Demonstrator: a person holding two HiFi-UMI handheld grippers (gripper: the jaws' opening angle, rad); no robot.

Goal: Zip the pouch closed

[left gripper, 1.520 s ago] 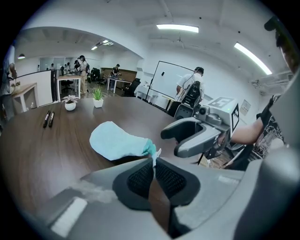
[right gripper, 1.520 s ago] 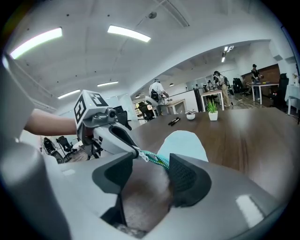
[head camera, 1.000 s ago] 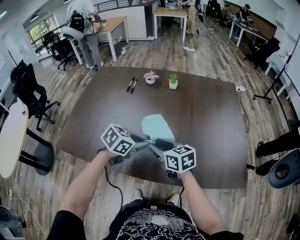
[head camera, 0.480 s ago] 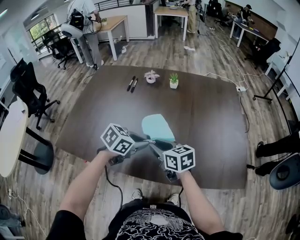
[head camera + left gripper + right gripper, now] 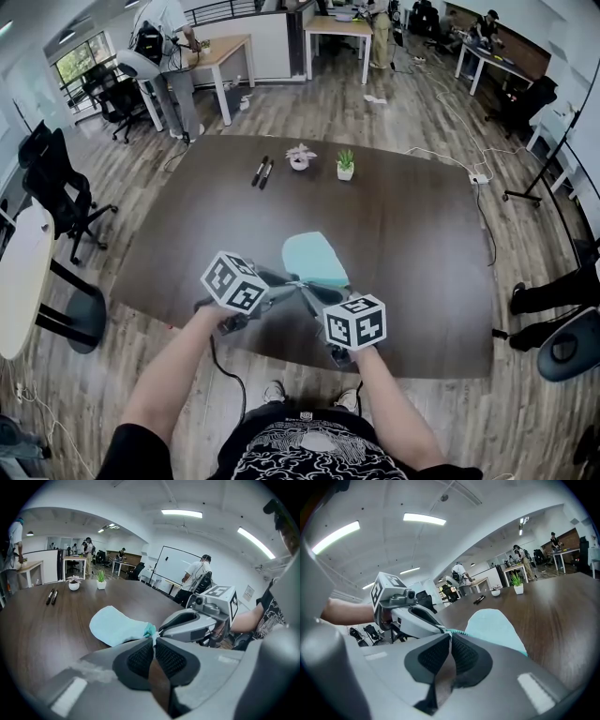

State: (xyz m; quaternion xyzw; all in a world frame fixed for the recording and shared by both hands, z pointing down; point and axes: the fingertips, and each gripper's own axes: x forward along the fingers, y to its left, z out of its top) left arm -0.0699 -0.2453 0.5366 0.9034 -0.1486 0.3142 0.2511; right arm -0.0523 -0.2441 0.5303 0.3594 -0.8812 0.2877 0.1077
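Observation:
A light teal pouch [image 5: 314,256] lies flat on the dark brown table [image 5: 422,244], its near end lifted between both grippers. My left gripper [image 5: 293,279] comes in from the left, shut on that end's corner, where a white tab [image 5: 153,638] shows at its tips. My right gripper [image 5: 306,287] comes in from the right and its jaws have just been closing; they now meet on the teal zip edge [image 5: 457,632], and what they pinch is hidden between the pads. The pouch [image 5: 119,625] stretches away from the left jaws. Behind the right jaws is the pouch [image 5: 494,624], with the left gripper [image 5: 443,629] tip to tip opposite.
Two dark markers [image 5: 262,171] and two small potted plants [image 5: 300,155], [image 5: 345,164] stand at the table's far side. Office chairs [image 5: 56,187] and desks with people surround the table. A cable [image 5: 225,370] hangs below its near edge.
The right gripper's jaws have closed at the pouch's near end. Both hands and the pouch stay where they were.

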